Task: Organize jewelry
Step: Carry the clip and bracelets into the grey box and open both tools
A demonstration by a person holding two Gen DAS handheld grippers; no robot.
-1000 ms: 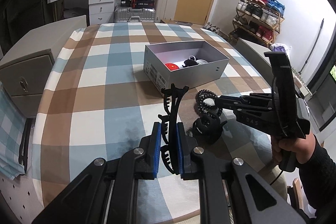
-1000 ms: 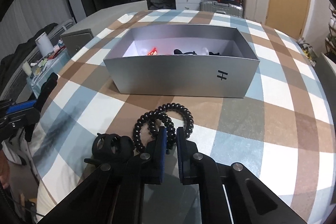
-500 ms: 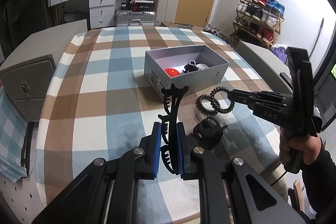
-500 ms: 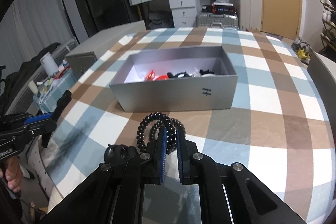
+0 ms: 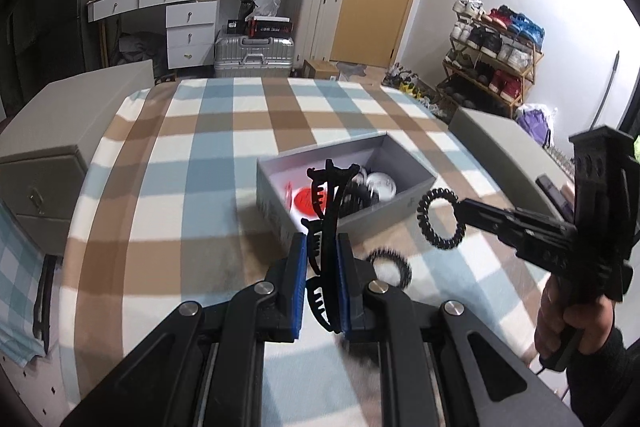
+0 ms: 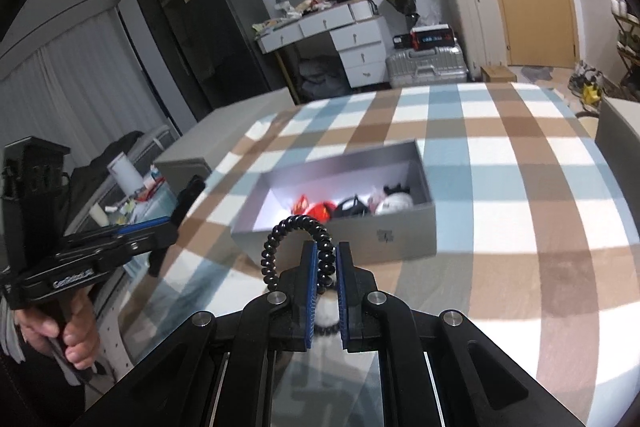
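Black hair claw (image 5: pixel 326 227), upright, clamped between the left gripper's (image 5: pixel 322 269) blue fingers (image 5: pixel 298 283), raised above the checked bench (image 5: pixel 168 195) before the grey box (image 5: pixel 404 193). Black spiral tie (image 6: pixel 294 247), pinched in the right gripper (image 6: pixel 326 291), aloft near the box's front wall. Second tie (image 5: pixel 390 267) on the bench between grippers; box holds red, black and white pieces.

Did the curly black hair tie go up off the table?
Yes. The spiral hair tie rose off the tablecloth toward the gray box.
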